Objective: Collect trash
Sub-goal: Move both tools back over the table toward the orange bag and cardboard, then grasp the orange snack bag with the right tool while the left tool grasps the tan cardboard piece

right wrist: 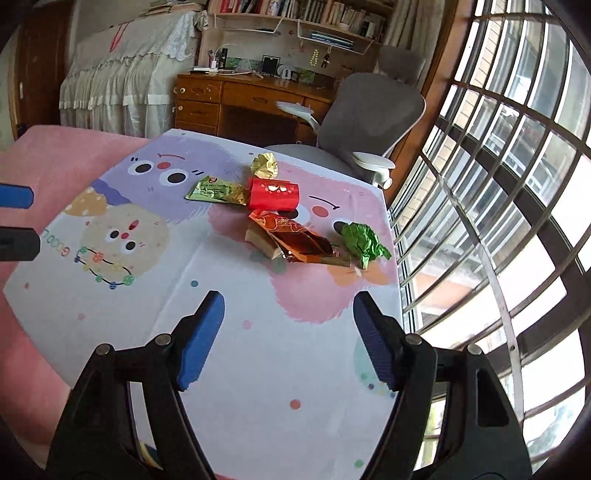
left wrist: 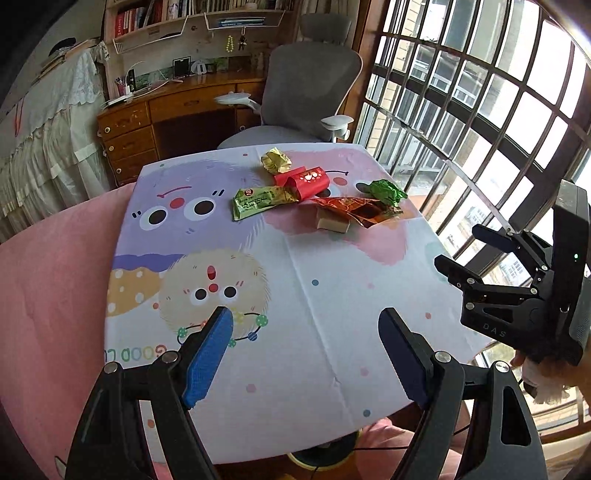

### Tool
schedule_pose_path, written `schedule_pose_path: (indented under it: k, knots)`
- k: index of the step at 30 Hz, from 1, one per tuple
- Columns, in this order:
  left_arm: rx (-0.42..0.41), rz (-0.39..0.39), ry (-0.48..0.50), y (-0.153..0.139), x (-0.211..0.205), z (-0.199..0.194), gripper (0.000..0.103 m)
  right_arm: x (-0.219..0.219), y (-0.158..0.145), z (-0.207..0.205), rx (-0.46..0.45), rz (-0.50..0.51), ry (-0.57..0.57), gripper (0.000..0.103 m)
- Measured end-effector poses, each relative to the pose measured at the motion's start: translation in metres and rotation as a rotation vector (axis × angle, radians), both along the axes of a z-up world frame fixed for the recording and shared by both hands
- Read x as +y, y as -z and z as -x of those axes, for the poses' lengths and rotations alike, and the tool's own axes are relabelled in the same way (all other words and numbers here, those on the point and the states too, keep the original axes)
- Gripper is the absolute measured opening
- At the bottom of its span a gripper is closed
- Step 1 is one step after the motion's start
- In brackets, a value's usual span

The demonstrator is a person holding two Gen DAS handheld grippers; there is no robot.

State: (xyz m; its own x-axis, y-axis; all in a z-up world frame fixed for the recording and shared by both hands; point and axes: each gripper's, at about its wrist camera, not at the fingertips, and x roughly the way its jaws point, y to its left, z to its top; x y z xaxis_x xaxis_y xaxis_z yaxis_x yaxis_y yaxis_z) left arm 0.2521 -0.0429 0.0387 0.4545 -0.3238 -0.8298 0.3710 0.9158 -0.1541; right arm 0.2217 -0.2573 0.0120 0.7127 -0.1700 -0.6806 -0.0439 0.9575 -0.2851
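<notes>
A lived-in bedroom at home. There's a lace-draped bed, a wooden desk under crowded bookshelves, a grey office chair, and a barred window.

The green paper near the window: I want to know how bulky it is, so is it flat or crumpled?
Crumpled. The green paper is bunched into a wrinkled wad on the table, with folds and ridges showing in both views.
</notes>
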Motion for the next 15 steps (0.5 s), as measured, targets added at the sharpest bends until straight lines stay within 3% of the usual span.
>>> schedule_pose_path:
  k: [9, 15]
  knots:
    - [0.156, -0.067, -0.199, 0.071, -0.074, -0.108, 0.082, -0.036, 0.091, -0.12, 0.066, 0.234, -0.322, 0.072]
    - [0.241, -0.104, -0.326, 0.119, -0.083, -0.144, 0.082, -0.029, 0.147, -0.16, 0.077, 0.35, -0.483, 0.072]
